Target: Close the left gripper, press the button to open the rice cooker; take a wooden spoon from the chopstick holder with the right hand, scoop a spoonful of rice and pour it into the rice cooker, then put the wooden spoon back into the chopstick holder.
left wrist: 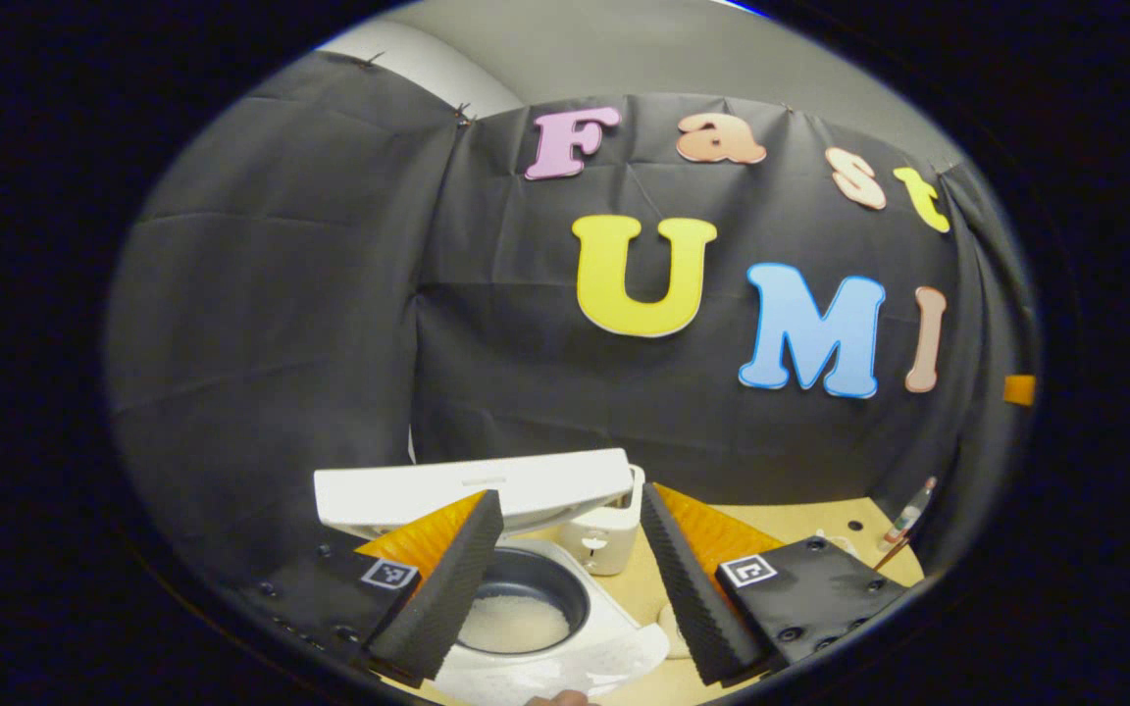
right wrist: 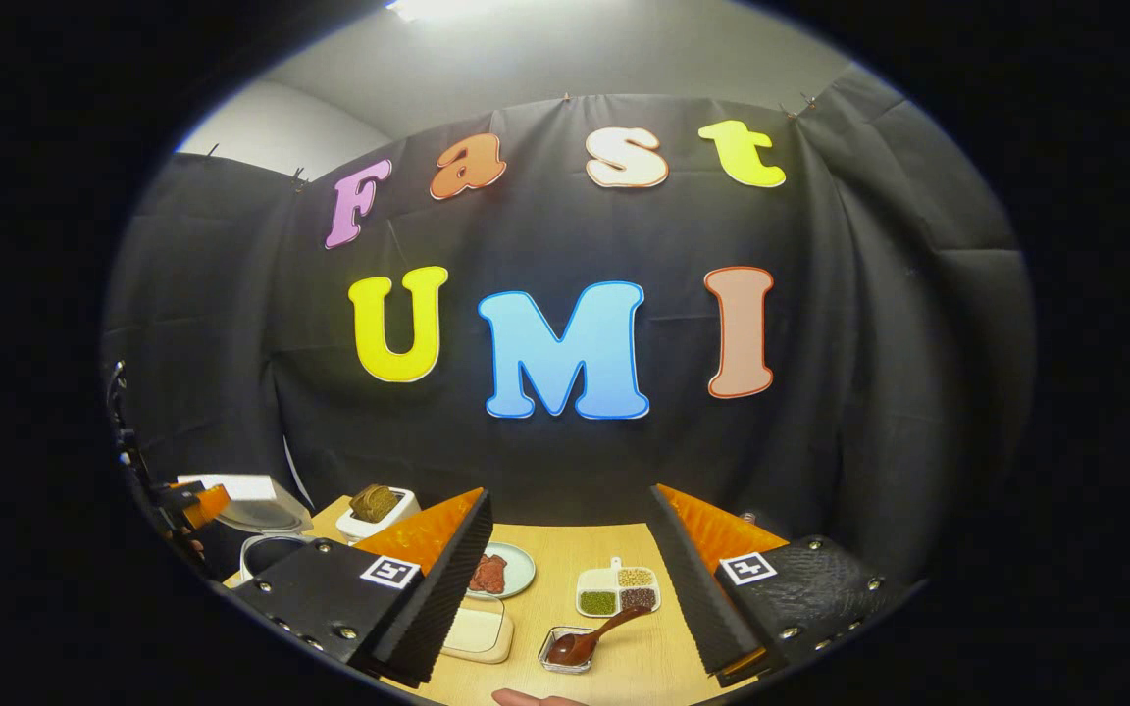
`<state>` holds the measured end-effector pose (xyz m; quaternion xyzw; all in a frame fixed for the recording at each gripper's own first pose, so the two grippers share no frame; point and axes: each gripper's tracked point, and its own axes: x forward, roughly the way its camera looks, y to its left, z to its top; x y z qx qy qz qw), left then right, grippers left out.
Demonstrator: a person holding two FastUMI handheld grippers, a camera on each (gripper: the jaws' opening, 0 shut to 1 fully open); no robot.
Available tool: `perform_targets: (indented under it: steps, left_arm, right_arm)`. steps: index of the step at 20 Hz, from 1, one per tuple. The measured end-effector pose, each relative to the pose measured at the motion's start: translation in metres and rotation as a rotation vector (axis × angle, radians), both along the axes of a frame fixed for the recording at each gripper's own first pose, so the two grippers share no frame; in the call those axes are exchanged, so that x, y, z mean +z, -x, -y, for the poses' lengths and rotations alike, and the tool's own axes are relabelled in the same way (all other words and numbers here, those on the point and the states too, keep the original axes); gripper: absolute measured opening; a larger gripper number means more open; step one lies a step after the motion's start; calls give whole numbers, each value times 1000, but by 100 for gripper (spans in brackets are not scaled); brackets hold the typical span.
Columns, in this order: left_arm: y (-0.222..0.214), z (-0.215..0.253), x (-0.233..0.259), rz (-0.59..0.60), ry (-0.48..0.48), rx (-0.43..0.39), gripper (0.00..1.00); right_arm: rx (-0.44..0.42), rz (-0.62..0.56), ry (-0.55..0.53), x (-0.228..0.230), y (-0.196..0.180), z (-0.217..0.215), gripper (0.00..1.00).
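spoon (right wrist: 592,633) handle points up-right from dish (right wrist: 568,652).

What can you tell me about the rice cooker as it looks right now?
The rice cooker is white, looks plastic, and stands on the light wooden table with its lid swung up and open. Inside sits a dark inner pot holding a thin layer of white rice at the bottom. In the left gripper view it lies just beyond the open left gripper, whose fingers are apart and not touching it. In the right gripper view it shows at the far left, lid raised.
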<state>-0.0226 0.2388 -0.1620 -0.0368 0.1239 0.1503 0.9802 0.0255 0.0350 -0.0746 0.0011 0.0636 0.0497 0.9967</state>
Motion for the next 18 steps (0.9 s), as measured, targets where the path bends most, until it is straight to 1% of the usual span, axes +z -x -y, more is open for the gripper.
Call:
perform_targets:
  steps: [2, 3, 4, 9, 10, 11, 12, 15, 18]
  left_arm:
    - [1, 5, 22, 42, -8, -7, 96]
    - [2, 11, 28, 56, -11, -13, 96]
    - [2, 16, 35, 71, -18, -20, 99]
    - [4, 40, 62, 127, -48, -54, 99]
    - [3, 46, 66, 135, -55, -63, 96]
    - [4, 51, 67, 138, -65, -71, 94]
    - [3, 56, 69, 140, -77, -80, 94]
    - [-6, 71, 69, 144, -112, -110, 94]
    - [-11, 81, 58, 111, -127, -127, 94]
  right_arm:
    - [-10, 0, 2, -5, -1, 5, 96]
    - [-16, 1, 4, -7, -3, 9, 96]
    - [-25, -1, 8, -10, -5, 12, 96]
    - [-62, -14, 24, -32, -16, 34, 96]
    - [-71, -17, 27, -37, -20, 39, 96]
    - [-87, -26, 32, -44, -22, 45, 96]
    - [-95, -24, 34, -47, -24, 49, 96]
    - [-82, -12, 39, -59, -33, 48, 96]
    - [-94, -42, 30, -82, -42, 52, 96]
